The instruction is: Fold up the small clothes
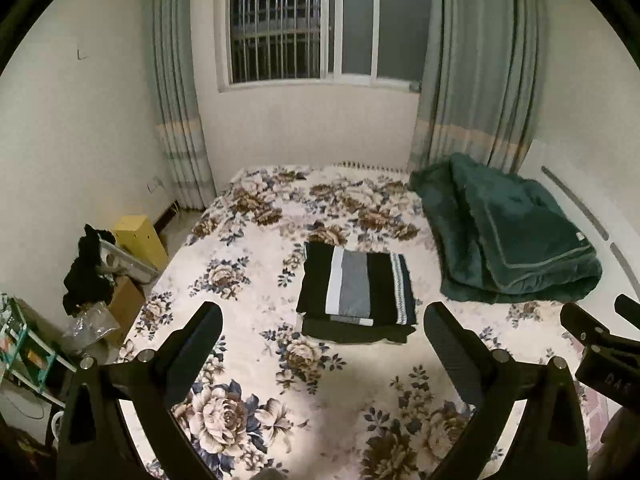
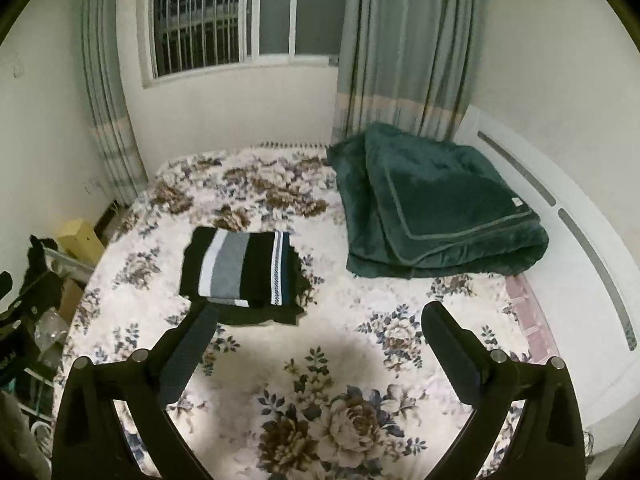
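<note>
1. One big bed [image 1: 248,364] with a flowery cover [image 2: 280,364] filled most of both views.
2. Two gray-green curtains [image 1: 472,64] hung at the sides of one window [image 1: 304,20] behind the bed.
3. One dark green blanket [image 1: 508,236] lay folded on the far right part of the bed, near the wall.
4. One pile of folded clothes [image 1: 356,288] sat in the middle of the bed. It was black with a white stripe and a gray stripe. It was well apart from the blanket.
5. There were two grippers, and both were held up above the bed, pointing at the window.
6. The left gripper [image 1: 322,322] had its two fingers spread wide with nothing between them. The folded clothes lay just past its tips.
7. The right gripper [image 2: 320,318] was also spread wide and held nothing. In its view, the folded clothes lay in front of it and to the left, by the tip of its left finger [image 2: 188,354].
8. One yellow box [image 1: 140,240] stood on the floor left of the bed.
</note>
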A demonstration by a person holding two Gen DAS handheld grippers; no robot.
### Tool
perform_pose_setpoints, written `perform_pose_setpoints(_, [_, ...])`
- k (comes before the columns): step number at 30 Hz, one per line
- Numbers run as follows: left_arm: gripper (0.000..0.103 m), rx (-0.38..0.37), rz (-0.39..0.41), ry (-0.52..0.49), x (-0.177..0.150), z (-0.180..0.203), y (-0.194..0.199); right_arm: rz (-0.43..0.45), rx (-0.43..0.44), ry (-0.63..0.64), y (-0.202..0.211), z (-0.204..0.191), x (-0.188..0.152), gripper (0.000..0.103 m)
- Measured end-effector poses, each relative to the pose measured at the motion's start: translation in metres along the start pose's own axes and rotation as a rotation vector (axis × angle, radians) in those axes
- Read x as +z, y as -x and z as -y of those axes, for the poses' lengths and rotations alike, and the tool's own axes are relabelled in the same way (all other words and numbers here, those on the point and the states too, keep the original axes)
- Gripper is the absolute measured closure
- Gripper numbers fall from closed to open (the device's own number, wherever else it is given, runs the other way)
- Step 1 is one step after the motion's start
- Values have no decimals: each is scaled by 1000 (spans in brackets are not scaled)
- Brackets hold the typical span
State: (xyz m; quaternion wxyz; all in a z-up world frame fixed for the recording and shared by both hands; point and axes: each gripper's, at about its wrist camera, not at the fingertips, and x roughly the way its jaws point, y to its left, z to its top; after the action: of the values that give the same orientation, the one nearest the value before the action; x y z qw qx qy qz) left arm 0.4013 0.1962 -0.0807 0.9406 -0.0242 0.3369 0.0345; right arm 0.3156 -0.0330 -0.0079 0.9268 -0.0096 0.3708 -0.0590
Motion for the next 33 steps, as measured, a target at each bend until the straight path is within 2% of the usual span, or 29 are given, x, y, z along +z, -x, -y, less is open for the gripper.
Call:
perform_pose_setpoints(6, [0, -10, 48, 10, -8, 11, 56, 53, 34, 12, 68, 13, -8, 0])
perform_pose_setpoints(17, [0, -9, 81, 20, -27, 25, 104, 117, 67, 26, 145, 43, -27, 0])
perform_pose_setpoints(33, [0, 10, 115, 25, -42, 32, 131, 139, 86, 41, 172, 60, -40, 0])
